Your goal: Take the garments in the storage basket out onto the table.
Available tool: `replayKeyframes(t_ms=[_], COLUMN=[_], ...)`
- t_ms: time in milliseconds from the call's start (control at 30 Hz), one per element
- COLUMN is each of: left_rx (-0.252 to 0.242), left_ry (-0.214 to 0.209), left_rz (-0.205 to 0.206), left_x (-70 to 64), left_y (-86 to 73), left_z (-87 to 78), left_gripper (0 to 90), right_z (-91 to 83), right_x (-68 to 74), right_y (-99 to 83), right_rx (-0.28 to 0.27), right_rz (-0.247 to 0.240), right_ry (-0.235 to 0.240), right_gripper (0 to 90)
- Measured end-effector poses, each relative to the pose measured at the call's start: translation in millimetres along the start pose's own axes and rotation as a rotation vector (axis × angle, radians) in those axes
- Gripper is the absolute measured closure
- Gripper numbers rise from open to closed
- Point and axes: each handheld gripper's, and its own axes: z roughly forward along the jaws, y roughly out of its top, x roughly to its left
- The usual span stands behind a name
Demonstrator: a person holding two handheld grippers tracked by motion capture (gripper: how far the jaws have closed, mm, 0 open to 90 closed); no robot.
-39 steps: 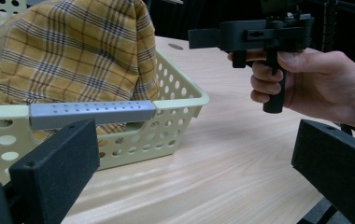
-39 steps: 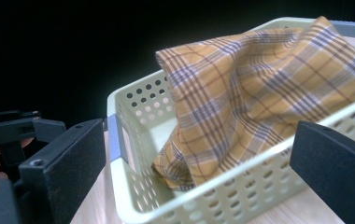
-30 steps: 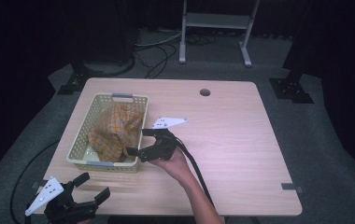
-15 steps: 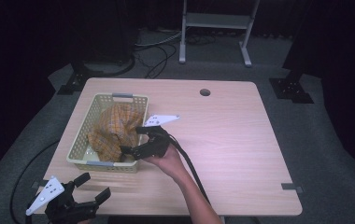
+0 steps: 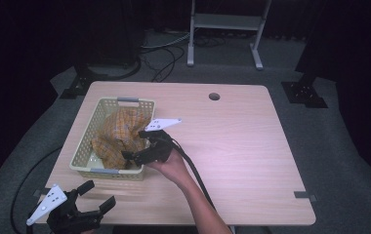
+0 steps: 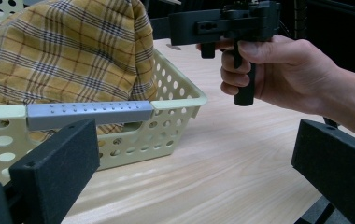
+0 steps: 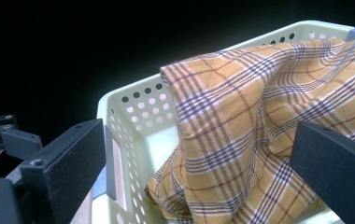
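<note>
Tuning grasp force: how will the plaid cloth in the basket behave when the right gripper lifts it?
Likely floppy: the cloth lies in soft folds, so it should drape and trail from the right gripper. Probably light. It mounds above the basket rim, so it may drag on the rim and shift the basket.

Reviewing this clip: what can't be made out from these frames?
- Basket floor: hidden under the plaid cloth in high view.
- Right tongs tips, high view: too small to tell if they touch the cloth.
- Left tongs: hand cut off by the bottom edge.
</note>
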Motion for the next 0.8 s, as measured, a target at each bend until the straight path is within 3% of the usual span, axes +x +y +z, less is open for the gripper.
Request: replayKeyframes(t_ms=[800], left_rx=[0.001], left_ry=[-0.006], left_rz=[0.005], left_x=[-1.6], left_y=[0.0], left_z=[1.0], left_gripper=[0.9], right_z=[35.3], right_x=[1.5], right_y=[15.2], right_rx=[0.079], right_rz=[-0.042], right_ry=[-0.013], right_gripper=[5.1])
